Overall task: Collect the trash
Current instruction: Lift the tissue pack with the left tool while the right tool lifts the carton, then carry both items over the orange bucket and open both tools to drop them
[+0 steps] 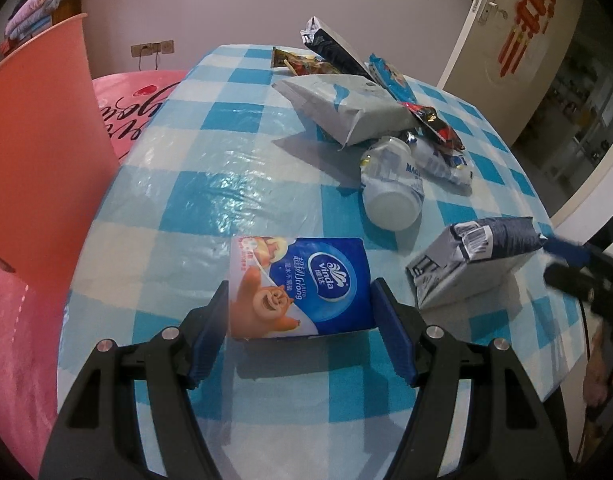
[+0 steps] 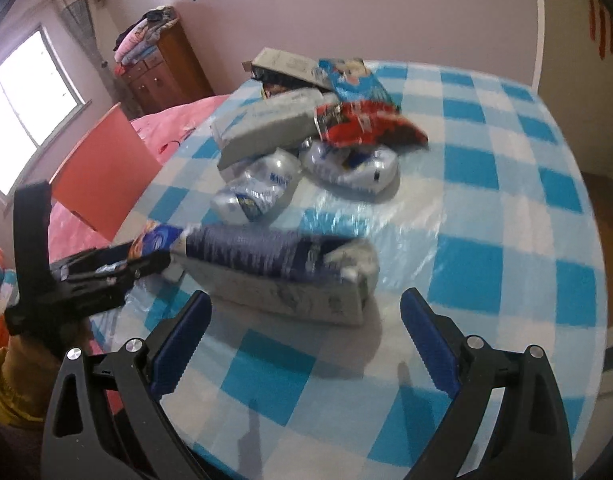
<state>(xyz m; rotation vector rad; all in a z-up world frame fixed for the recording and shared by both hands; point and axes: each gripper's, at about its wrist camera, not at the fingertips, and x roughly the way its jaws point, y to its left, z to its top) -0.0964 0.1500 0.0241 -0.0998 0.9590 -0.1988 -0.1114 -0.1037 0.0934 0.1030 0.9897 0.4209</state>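
Note:
My left gripper point(image 1: 300, 314) is shut on a blue Vinda tissue pack point(image 1: 302, 286), held between both pads just above the checkered table point(image 1: 210, 184). It also shows in the right wrist view point(image 2: 154, 242), with the left gripper point(image 2: 106, 272) around it. My right gripper point(image 2: 302, 340) is open and empty, just short of a dark blue and grey carton point(image 2: 282, 272) lying on its side. That carton shows in the left wrist view point(image 1: 474, 258) with the right gripper point(image 1: 566, 260) beside it. A pile of trash lies farther back: a grey pack point(image 1: 342, 106), crushed plastic bottles point(image 1: 392, 188), snack wrappers point(image 1: 390, 76).
An orange bin point(image 1: 38, 152) stands at the table's left edge, also in the right wrist view point(image 2: 102, 176). A pink bed point(image 1: 134, 100) lies behind it. A door point(image 1: 518, 28) stands at the right. A wooden dresser point(image 2: 162, 68) is by the far wall.

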